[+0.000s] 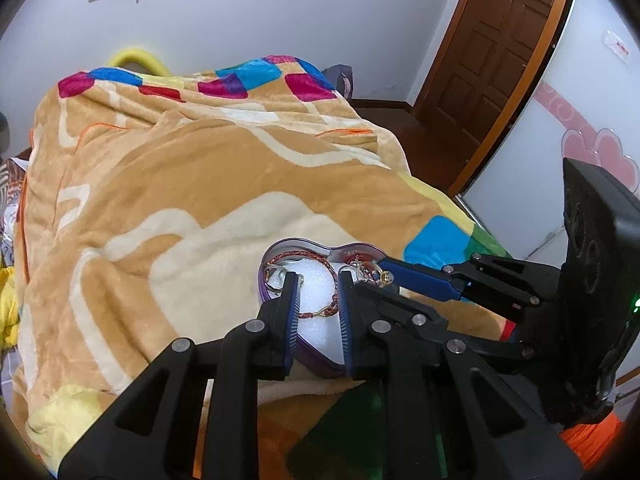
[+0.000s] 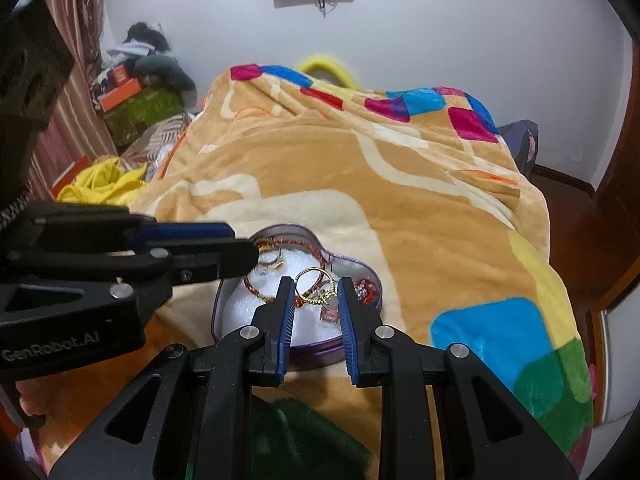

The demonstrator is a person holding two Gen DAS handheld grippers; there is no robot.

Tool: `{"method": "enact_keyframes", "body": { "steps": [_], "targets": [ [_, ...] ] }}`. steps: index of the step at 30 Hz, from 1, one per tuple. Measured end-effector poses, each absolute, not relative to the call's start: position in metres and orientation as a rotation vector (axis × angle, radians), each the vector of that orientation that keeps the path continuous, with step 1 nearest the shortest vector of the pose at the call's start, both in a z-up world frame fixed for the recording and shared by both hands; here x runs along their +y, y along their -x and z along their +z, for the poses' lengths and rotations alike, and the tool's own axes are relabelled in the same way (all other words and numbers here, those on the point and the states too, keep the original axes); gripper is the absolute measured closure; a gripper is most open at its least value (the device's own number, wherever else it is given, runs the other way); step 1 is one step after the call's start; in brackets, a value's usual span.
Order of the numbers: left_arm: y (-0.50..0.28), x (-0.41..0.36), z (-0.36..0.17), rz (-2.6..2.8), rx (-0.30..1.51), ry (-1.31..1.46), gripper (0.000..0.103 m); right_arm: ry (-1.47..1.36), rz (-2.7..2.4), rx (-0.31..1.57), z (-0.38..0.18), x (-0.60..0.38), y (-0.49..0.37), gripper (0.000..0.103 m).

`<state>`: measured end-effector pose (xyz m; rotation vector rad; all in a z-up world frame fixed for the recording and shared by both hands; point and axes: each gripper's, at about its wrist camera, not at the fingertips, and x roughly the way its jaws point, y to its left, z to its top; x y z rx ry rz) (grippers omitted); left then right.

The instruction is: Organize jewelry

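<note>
A purple heart-shaped tin with white foam lining lies on the blanket. It holds a red braided bracelet, gold rings, a pink-stone piece and red beads. My left gripper is open, its fingers over the tin's foam with nothing between them. My right gripper is open over the tin's right lobe, the gold rings lying between its fingertips. Each gripper shows in the other's view.
The tin rests on a bed with a tan, cream and multicoloured fleece blanket. A wooden door and wardrobe stand right. Yellow cloth and stacked boxes lie left of the bed.
</note>
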<state>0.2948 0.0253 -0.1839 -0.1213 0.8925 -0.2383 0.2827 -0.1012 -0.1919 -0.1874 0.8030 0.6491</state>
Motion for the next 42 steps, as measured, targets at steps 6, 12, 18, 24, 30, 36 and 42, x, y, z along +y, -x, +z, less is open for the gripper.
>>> {"method": "enact_keyframes", "body": {
  "steps": [6, 12, 18, 24, 30, 36, 42],
  "targets": [
    [-0.283, 0.028, -0.169, -0.222, 0.856, 0.113, 0.085, 0.212, 0.633, 0.807, -0.187, -0.1, -0.28, 0.076],
    [-0.264, 0.033, -0.144, -0.18, 0.785, 0.096, 0.072, 0.194, 0.608, 0.762, -0.164, -0.109, -0.27, 0.073],
    [-0.235, 0.034, -0.106, -0.142, 0.673, 0.077, 0.066, 0.162, 0.58, 0.645, -0.121, -0.126, -0.245, 0.073],
    [-0.186, 0.026, -0.058, -0.081, 0.5, 0.031, 0.056, 0.117, 0.545, 0.442, -0.058, -0.152, -0.197, 0.073],
    [-0.127, 0.018, -0.012, -0.044, 0.309, 0.013, 0.044, 0.054, 0.514, 0.232, -0.003, -0.178, -0.137, 0.073],
    [-0.077, 0.012, 0.013, -0.011, 0.172, 0.016, 0.025, 0.008, 0.484, 0.09, 0.022, -0.189, -0.093, 0.056],
    [-0.049, 0.006, 0.017, 0.016, 0.114, -0.001, 0.008, -0.022, 0.446, 0.033, 0.024, -0.187, -0.075, 0.026]
  ]
}}
